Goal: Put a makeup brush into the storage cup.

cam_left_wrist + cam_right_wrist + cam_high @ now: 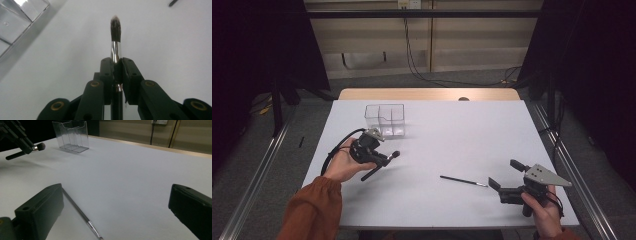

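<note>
Pointing its round dark bristles toward the table's right edge, slim black-handled brush (382, 164) clamped in left gripper (381, 158); right gripper (504, 176) wide.

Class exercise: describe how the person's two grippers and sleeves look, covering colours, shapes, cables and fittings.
Both grippers are black, each with two blocky jaws. The left gripper trails a looping black cable, and brass-coloured rivets dot its linkage. The right gripper carries a grey three-cornered plate with small holes. The left sleeve is rust-orange.
</note>
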A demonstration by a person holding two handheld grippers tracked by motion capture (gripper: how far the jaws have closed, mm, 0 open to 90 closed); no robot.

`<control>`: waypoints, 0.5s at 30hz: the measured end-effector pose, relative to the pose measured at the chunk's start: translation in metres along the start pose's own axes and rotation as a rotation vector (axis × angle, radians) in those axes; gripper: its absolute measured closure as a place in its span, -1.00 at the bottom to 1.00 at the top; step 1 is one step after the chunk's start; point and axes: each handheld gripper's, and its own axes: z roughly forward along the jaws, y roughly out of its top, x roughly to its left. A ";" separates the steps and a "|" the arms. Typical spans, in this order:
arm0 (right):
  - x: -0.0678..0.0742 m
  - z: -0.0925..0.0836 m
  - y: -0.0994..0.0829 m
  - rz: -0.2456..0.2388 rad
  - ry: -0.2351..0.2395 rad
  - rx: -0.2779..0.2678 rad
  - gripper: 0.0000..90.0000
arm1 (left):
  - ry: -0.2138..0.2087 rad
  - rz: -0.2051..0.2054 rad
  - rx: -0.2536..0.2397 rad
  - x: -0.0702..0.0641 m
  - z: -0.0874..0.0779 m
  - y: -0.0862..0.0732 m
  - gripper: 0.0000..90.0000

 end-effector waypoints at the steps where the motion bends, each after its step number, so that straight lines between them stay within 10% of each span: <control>1: 0.000 0.000 0.000 0.001 -0.001 0.000 -1.00 | 0.010 -0.017 -0.029 -0.001 -0.001 -0.002 0.77; 15: 0.000 0.000 0.000 0.000 -0.001 -0.003 -1.00 | 0.038 -0.086 -0.229 -0.002 -0.012 -0.016 0.77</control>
